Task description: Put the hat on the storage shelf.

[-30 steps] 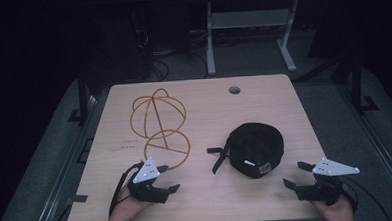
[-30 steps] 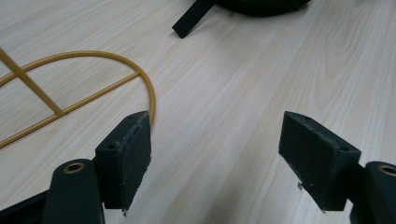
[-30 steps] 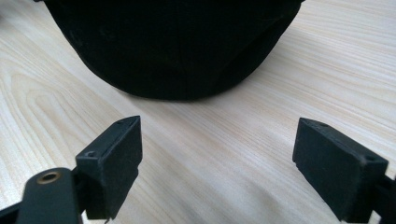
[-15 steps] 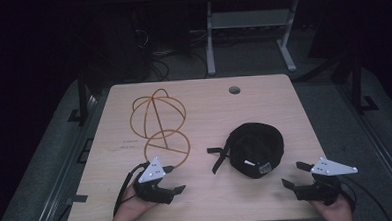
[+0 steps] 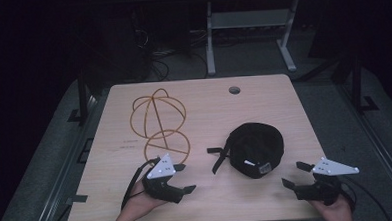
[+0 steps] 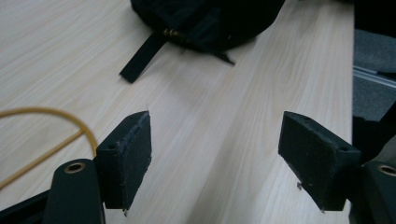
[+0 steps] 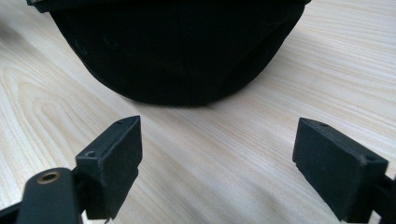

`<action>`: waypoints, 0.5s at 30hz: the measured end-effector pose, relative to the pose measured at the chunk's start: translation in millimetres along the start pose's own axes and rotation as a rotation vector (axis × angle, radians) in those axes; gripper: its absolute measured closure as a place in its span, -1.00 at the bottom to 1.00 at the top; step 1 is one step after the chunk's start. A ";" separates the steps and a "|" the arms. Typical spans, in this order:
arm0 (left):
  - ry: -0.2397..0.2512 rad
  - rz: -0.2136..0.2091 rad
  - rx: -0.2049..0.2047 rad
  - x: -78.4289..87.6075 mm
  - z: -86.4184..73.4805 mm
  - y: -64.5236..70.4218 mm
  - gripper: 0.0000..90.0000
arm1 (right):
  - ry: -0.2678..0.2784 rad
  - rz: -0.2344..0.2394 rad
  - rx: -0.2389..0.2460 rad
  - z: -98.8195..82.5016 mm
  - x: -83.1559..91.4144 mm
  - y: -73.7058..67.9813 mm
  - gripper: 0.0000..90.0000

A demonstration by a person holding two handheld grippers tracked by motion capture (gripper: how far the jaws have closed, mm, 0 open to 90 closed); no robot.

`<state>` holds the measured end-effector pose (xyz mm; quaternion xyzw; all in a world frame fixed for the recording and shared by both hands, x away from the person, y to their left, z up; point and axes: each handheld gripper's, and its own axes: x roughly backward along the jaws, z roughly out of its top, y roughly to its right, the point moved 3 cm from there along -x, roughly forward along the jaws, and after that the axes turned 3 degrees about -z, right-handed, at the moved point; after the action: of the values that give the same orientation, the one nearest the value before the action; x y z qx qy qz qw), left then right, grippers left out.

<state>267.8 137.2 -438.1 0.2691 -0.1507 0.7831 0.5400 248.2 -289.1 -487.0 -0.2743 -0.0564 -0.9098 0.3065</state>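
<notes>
Near the tabletop's (image 5: 263, 95) front-right edge: black fabric cap (image 5: 255, 148), strap (image 5: 217, 159) trailing left.
Right gripper (image 5: 293, 175): fingers spread open, empty, cap dead ahead, nearer.
Left gripper (image 5: 183, 178): fingers open, empty, aimed at the strap.

A pale wooden table (image 5: 204, 115) is carrying everything here, its grain running across the top. A round cable hole (image 5: 234, 90) is sitting near the far edge, at about one o'clock from the middle. A yellow wire frame (image 5: 157, 123) of crossing hoops is lying on the boards at about ten o'clock. A black cap (image 5: 255, 149) is resting flat at about four o'clock, its strap (image 5: 219, 159) trailing out over the wood towards the middle. Cap and wire frame are lying well apart, with bare wood showing between them.
</notes>
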 end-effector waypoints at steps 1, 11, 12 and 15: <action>0.003 -0.005 -0.002 -0.6 2.9 0.6 -0.43 | 0.001 0.000 -0.001 -0.1 0.2 0.0 -0.66; -0.009 -0.066 -0.038 -19.1 30.0 9.1 -0.43 | -0.008 0.007 0.002 0.0 -1.8 -2.0 -0.66; -0.011 -0.070 -0.042 -20.8 32.4 9.8 -0.43 | -0.009 0.007 0.005 0.1 -1.9 -2.2 -0.66; -0.014 -0.080 -0.045 -24.5 37.6 10.6 -0.43 | -0.007 0.009 0.007 0.4 -1.6 -2.0 -0.66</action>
<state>274.3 94.8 -421.4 0.2682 -0.1612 0.7555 0.5756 248.3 -286.5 -487.3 -0.2767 -0.0592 -0.9072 0.3112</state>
